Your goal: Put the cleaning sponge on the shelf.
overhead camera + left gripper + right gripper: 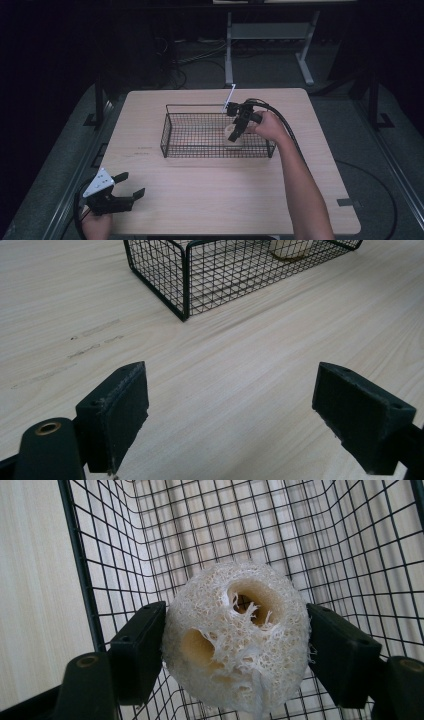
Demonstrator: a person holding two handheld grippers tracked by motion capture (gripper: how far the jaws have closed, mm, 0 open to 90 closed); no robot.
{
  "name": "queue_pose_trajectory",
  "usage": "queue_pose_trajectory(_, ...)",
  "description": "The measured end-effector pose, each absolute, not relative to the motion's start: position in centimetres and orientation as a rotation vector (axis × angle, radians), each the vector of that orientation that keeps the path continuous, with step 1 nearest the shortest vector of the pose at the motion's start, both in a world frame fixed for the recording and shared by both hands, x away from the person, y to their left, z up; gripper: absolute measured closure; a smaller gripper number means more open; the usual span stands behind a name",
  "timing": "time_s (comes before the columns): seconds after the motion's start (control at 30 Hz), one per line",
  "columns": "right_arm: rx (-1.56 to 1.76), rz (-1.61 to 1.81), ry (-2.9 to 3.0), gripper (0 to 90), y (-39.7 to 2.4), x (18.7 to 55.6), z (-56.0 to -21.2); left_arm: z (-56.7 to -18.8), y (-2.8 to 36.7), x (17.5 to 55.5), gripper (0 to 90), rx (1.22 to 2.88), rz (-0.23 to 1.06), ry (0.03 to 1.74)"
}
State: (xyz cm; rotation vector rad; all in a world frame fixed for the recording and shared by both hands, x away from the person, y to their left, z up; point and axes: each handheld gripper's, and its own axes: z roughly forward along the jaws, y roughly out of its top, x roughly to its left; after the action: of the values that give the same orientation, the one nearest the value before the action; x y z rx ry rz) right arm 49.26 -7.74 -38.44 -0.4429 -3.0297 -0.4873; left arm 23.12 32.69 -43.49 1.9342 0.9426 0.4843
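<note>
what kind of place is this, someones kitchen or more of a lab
More likely a lab or recording room than a kitchen: a bare wooden table in a dark room, cables across the floor behind it, and a metal desk frame beyond.

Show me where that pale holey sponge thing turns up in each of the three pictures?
High view: the loofah sponge sits right of centre, inside the wire basket, held by the right gripper.
Left gripper view: top edge, right of centre, a pale piece behind the mesh.
Right gripper view: centre, large, pinched between both black jaws.
Shared landmark: the black wire basket.
</note>
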Motion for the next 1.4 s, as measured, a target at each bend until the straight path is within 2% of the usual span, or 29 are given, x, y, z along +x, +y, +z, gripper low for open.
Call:
queue_pose_trajectory(0.97,-0.441,-0.494,-3.023,26.0,-7.9,49.1,-37.8,-43.5,32.3,23.6,13.7,1.940,0.477,0.934)
queue_pose_trajectory(1.4,-0.455,-0.520,-3.013,20.6,-7.8,49.1,-37.4,-43.4,32.5,23.6,13.7,1.932,0.481,0.943)
